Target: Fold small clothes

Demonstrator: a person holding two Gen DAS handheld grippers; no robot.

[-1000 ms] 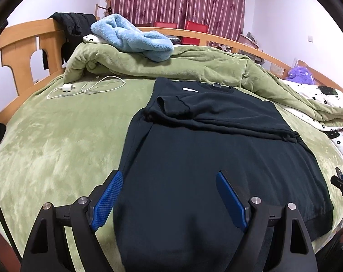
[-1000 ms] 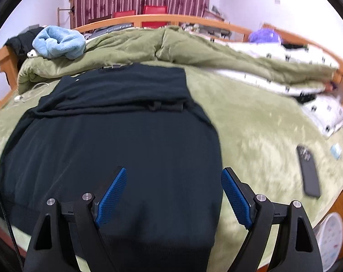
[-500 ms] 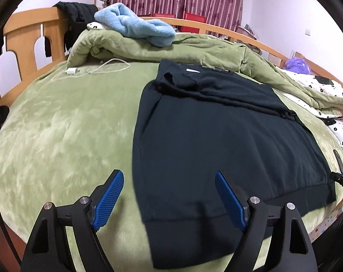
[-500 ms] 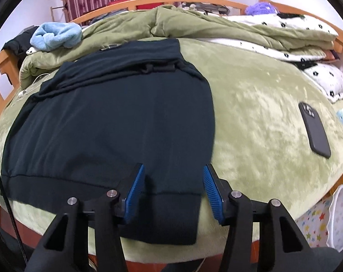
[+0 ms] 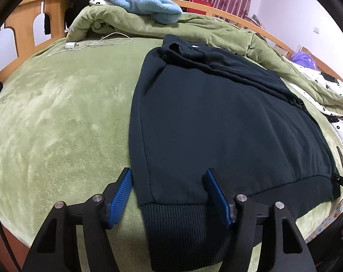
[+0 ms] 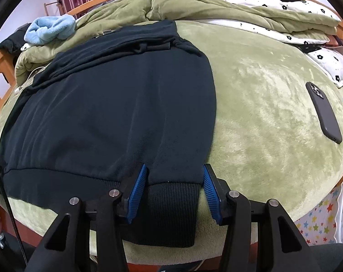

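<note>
Here, left wrist view: dark sweatshirt (image 5: 216, 122) lies flat on the green bed (image 5: 58, 117), sleeves folded across its far end, ribbed hem nearest the camera. Left claw (image 5: 169, 195) is spread open, straddling the hem's left corner; the left blue pad sits just beside the garment's edge, the right pad over the fabric. White charger and cable (image 5: 87, 43) lie near the far side; a light blue towel (image 5: 144, 3) tops the bunched green quilt (image 5: 216, 29).

Right wrist view: right claw (image 6: 174, 184) is open, narrower, its pads flanking the hem's right corner, nothing pinched. Sweatshirt (image 6: 117, 104) stretches away leftward. A dark phone (image 6: 323, 112) lies on the bed, well apart to the right.
</note>
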